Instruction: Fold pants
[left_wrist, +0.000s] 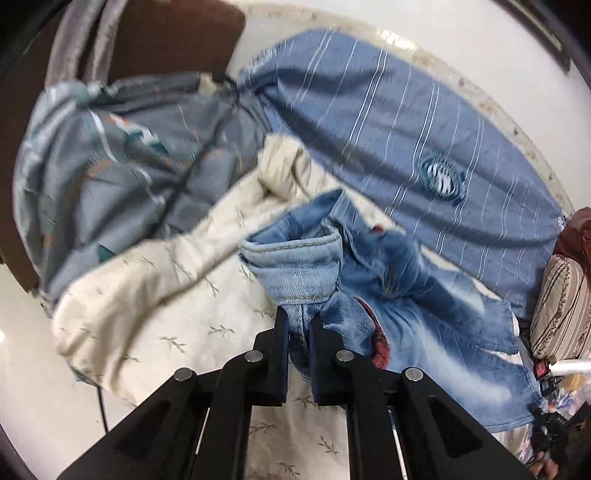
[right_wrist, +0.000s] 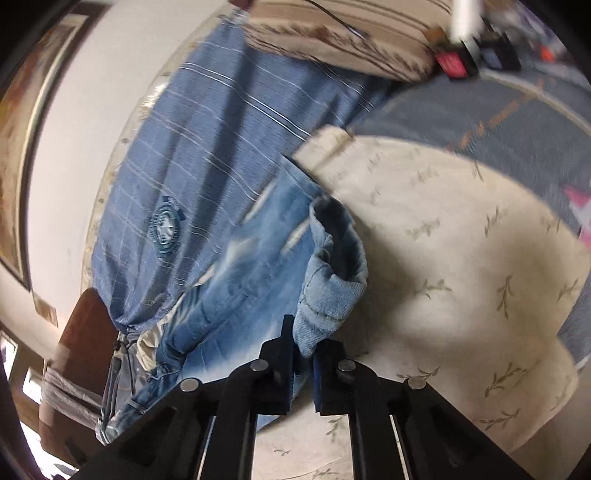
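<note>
Jeans (left_wrist: 406, 295), light blue and faded, are hanging bunched above a bed, and both grippers are gripping them. Left gripper (left_wrist: 299, 325) is pinching a gathered wad of denim just below a stitched hem, its jaws clenched on the cloth. Right gripper (right_wrist: 303, 343) is doing the same with another rolled hem edge, its jaws closed on the fabric too. In the left wrist view the rest of the jeans is trailing away to the right in loose folds, with a dark red lining or label showing inside. Beneath them are lying a cream blanket (left_wrist: 177, 280) printed with small leaf sprigs and a blue striped sheet (left_wrist: 388, 122); a grey patterned quilt (left_wrist: 110, 166) is heaped farther off, and a striped pillow (left_wrist: 561, 310) is sitting at the bed's edge. Both views are blurring with motion. Judging by the crumpled, lifted cloth, folding is barely beginning: the jeans are not yet lying flat, and no neat crease is showing, so spreading, smoothing and every fold are probably remaining.
</note>
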